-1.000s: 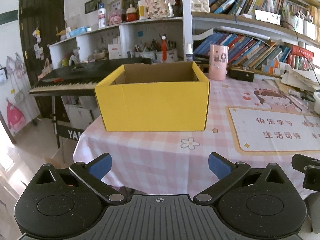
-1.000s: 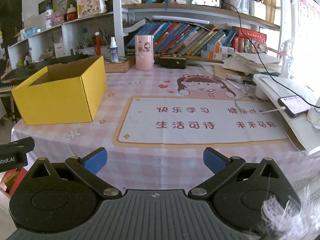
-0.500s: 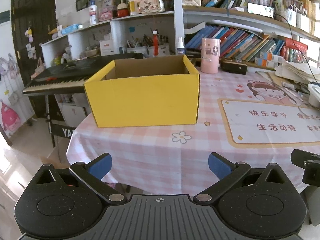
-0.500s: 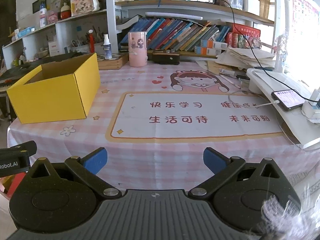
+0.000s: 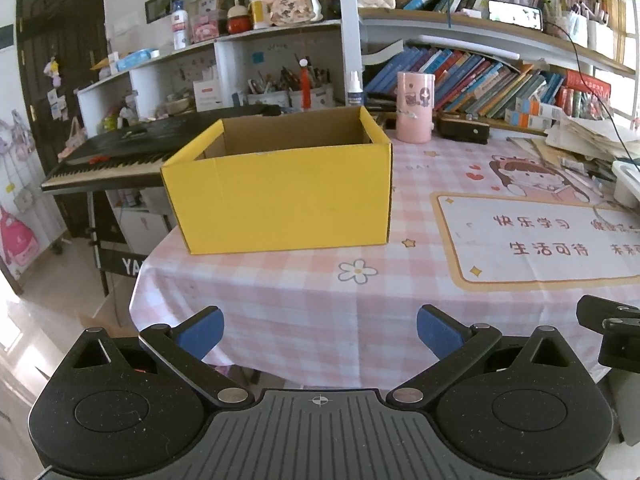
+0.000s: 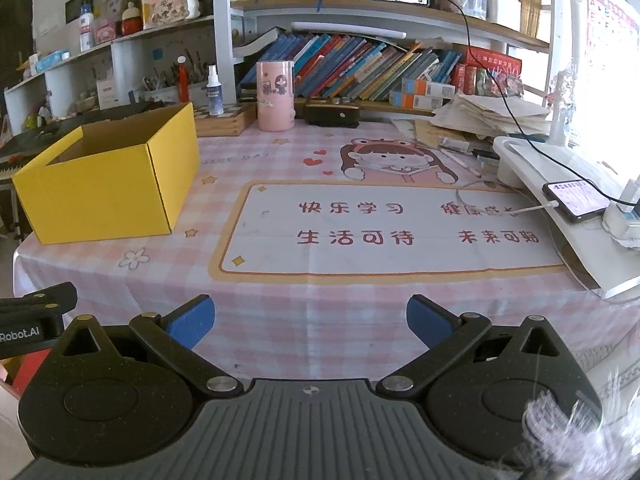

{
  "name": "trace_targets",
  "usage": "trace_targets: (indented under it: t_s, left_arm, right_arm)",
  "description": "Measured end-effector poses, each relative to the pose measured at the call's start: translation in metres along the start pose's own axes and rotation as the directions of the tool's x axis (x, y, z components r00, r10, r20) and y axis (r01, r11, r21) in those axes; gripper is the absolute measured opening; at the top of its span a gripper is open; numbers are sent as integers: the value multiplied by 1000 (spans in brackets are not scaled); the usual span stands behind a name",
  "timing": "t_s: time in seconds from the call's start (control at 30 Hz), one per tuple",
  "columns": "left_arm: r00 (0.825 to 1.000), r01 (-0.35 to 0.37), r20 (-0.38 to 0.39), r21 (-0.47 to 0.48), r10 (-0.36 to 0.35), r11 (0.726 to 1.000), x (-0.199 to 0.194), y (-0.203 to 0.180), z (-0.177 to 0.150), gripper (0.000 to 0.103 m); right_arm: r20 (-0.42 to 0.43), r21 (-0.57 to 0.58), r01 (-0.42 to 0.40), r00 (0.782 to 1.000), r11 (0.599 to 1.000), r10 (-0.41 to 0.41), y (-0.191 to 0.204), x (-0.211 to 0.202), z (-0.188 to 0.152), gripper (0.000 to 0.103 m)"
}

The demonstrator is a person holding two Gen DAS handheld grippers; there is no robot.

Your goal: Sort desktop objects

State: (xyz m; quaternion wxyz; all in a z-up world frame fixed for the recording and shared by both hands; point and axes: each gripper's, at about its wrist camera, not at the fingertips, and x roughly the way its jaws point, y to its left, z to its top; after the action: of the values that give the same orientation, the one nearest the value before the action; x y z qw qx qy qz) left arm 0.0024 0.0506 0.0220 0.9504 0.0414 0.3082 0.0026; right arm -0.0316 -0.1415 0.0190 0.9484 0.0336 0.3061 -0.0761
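Both grippers released over the table edge.
Left gripper (image 5: pixel 320 330) and right gripper (image 6: pixel 311 322) spread wide, empty; yellow box (image 5: pixel 280 196) at 12 o'clock of the left.

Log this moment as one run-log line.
phase: approach | left gripper: open, empty | right gripper: open, empty | yellow box: open-topped, on tablecloth, untouched

A lived-in home study, likely a child's. Ahead of the tongs, the tabletop wears a pink checked cloth with a cartoon girl print (image 6: pixel 384 160); beyond it, white shelves crammed with leaning colourful books (image 6: pixel 360 68) and trinkets, and to the left a black electronic keyboard on a stand (image 5: pixel 132 156).
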Motion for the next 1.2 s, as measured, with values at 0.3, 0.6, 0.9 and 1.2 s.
trace_targets:
  t_s: [0.3, 0.6, 0.9, 1.2]
  left_arm:
    - [1000, 13, -9, -2, -13, 1000, 3, 0, 0, 103]
    - [1000, 24, -14, 3, -24, 1000, 5, 0, 1, 103]
    - [998, 58, 19, -14, -58, 998, 3, 1, 2, 103]
    - [999, 50, 6, -26, -50, 998, 5, 1, 3, 103]
  right_arm:
    - [-12, -7, 1, 1000, 1000, -1, 1, 2, 0, 103]
    - [-19, -10, 1, 1000, 1000, -1, 3, 4, 0, 103]
    - [-24, -11, 2, 1000, 1000, -3, 3, 7, 0, 103]
    - [-26, -10, 2, 1000, 1000, -3, 4, 8, 0, 103]
